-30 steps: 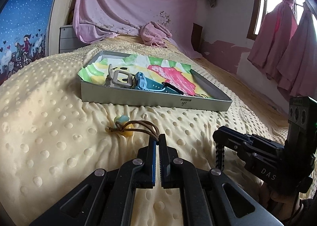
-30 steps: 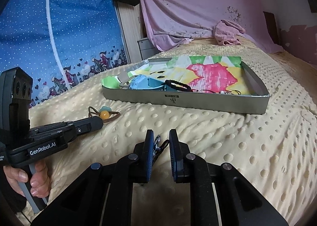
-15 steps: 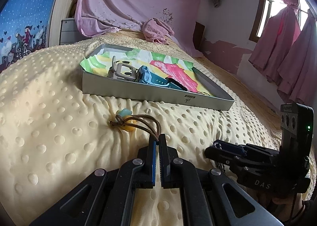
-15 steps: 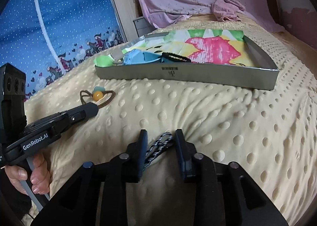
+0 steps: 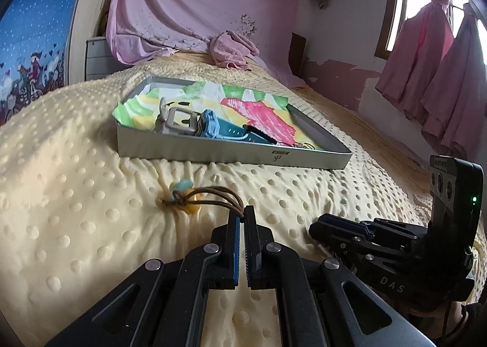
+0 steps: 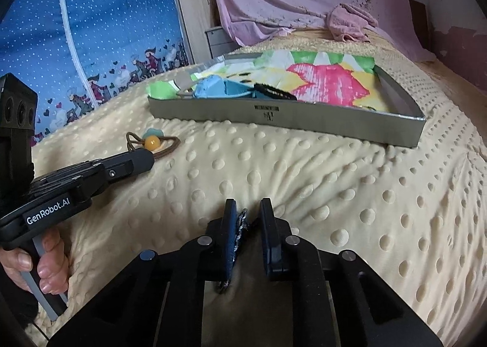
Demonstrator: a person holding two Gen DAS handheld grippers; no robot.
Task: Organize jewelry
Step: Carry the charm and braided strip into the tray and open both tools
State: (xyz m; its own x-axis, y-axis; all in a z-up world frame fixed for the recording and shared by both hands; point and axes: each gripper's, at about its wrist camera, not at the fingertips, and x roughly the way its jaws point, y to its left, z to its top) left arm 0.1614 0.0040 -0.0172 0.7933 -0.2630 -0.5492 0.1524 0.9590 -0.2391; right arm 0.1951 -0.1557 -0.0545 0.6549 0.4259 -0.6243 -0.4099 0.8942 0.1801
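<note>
Down on the bed, left hand-held gripper pinches the brown cord bracelet; right hand-held gripper is closing around a dark braided band. Tray at twelve o'clock.

A home bedroom: blanketed bed, pink window curtains, draped pink sheet.

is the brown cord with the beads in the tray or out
Out. The brown cord lies on the blanket, short of the tray, one end pinched in the left gripper.
</note>
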